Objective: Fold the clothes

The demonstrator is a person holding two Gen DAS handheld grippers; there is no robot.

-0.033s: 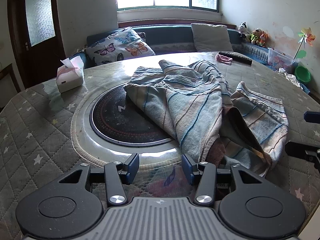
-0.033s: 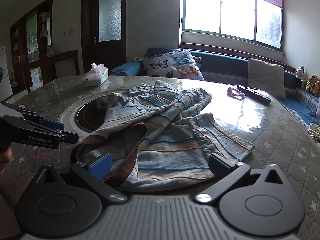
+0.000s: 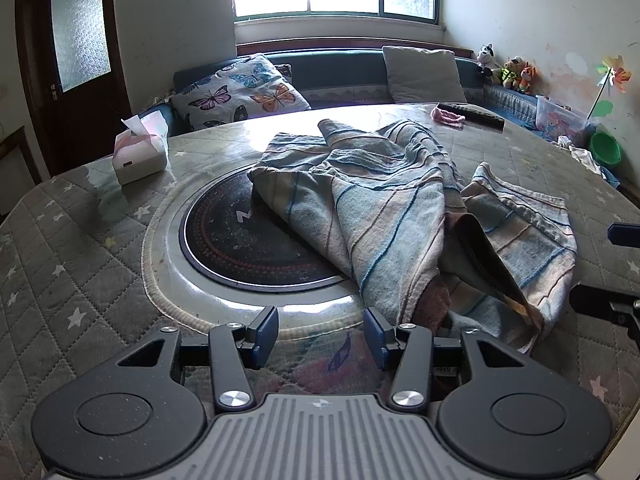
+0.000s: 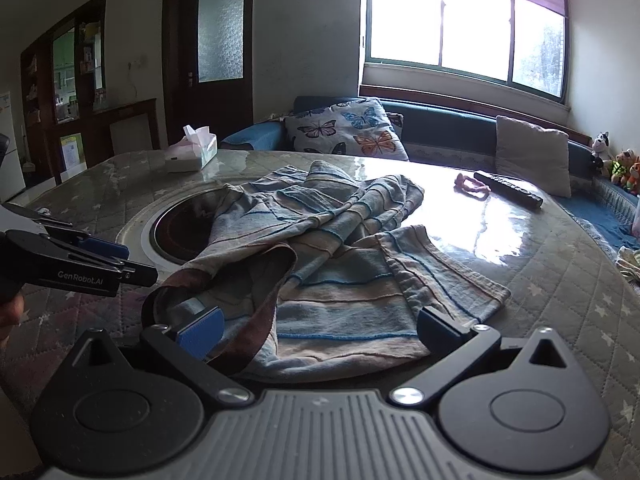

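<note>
A crumpled garment [image 3: 380,216] striped in blue, beige and brown lies on the round table, partly over the black hob. My left gripper [image 3: 321,332] is open at the table's near edge; nothing is between its fingers, and the right finger is close to the garment's brown hem. In the right wrist view the garment [image 4: 340,272] spreads between the fingers of my wide-open right gripper [image 4: 320,326]. Its blue left pad [image 4: 200,330] sits at the garment's brown-edged opening. The left gripper [image 4: 100,268] shows at the left, beside that opening.
The table wears a grey quilted star cover [image 3: 60,260] around a round black hob [image 3: 240,240]. A tissue box [image 3: 138,156] stands at the far left. A remote [image 4: 508,188] and a pink hair band [image 4: 470,186] lie at the far right. A sofa with cushions runs behind.
</note>
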